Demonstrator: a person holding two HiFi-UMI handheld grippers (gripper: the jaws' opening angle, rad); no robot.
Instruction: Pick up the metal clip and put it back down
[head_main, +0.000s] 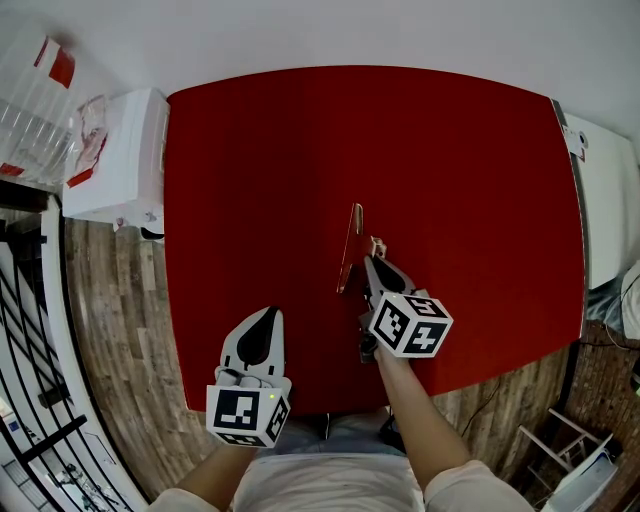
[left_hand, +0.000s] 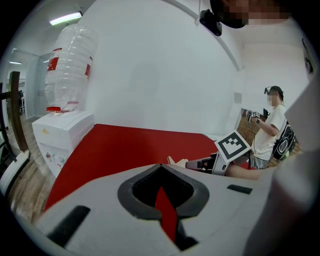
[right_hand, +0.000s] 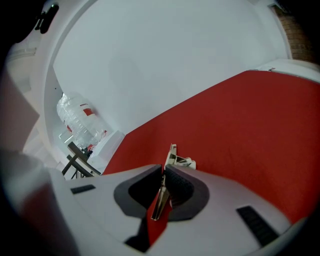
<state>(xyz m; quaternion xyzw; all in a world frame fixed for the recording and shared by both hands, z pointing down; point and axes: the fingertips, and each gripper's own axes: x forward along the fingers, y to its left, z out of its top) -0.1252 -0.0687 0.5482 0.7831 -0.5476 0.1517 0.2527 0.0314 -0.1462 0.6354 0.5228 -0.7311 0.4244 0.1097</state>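
My right gripper (head_main: 374, 257) is over the middle of the red table (head_main: 260, 150), shut on the metal clip (right_hand: 160, 196). The clip's silver handle is pinched between the dark pads (right_hand: 181, 185), and its pale far end sticks out past the fingertips. In the head view the clip (head_main: 377, 244) shows as a small pale piece at the gripper's tip. The left gripper view shows that same clip (left_hand: 173, 161) at the nose of the right gripper (left_hand: 192, 163). My left gripper (head_main: 267, 315) hovers near the table's front edge, jaws shut with nothing between them.
A thin pale strip (head_main: 349, 250) lies on the cloth just left of the right gripper's tip. A white water dispenser (head_main: 115, 160) with a clear bottle (left_hand: 70, 65) stands at the table's left end. A white cabinet (head_main: 605, 200) borders the right end. A person (left_hand: 267, 127) stands far off.
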